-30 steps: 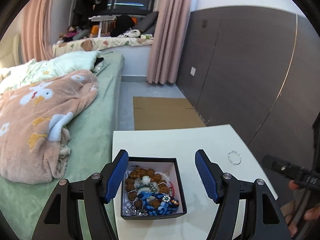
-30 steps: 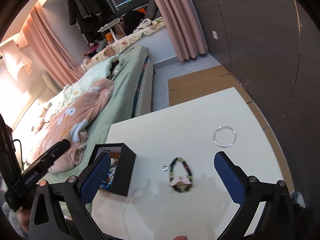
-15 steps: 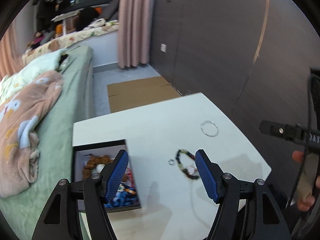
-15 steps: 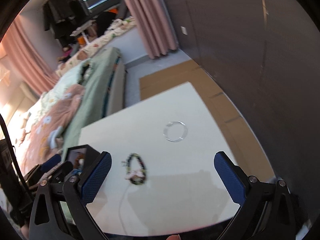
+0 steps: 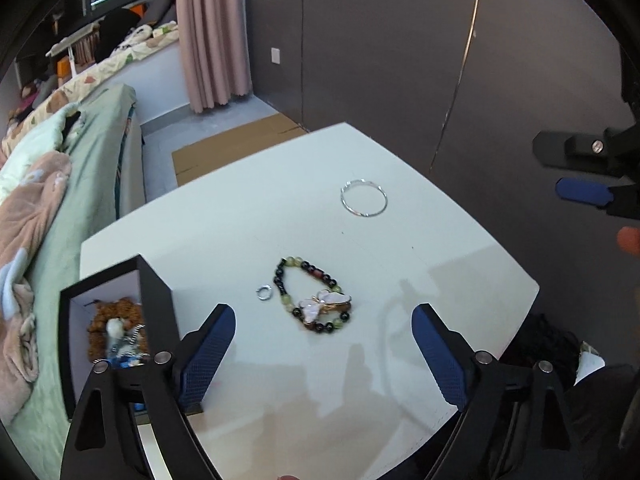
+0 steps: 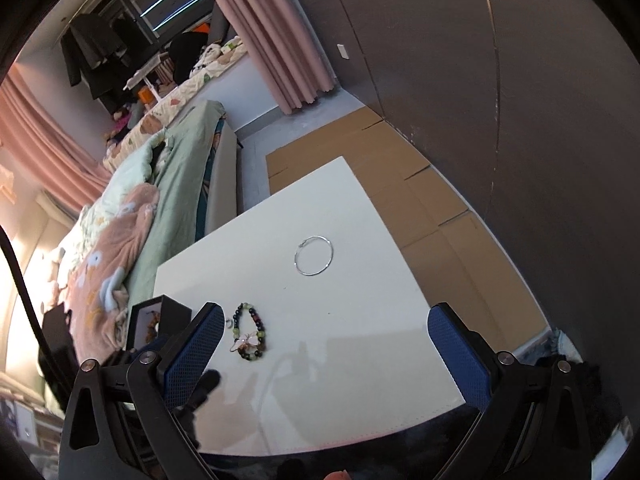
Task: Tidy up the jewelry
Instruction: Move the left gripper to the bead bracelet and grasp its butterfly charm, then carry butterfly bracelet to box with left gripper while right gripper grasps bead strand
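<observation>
The left gripper, jaws just spread wide and empty, hovers over the beaded butterfly bracelet on the white counter, beside the black jewelry box. Best descend squarely, straddling the beads. The right gripper gapes empty.

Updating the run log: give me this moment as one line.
left claw: open, empty | right claw: open, empty | green-and-black beaded bracelet: on white table

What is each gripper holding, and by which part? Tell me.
Nothing. The left gripper and right gripper are both open and empty above the table.
</observation>
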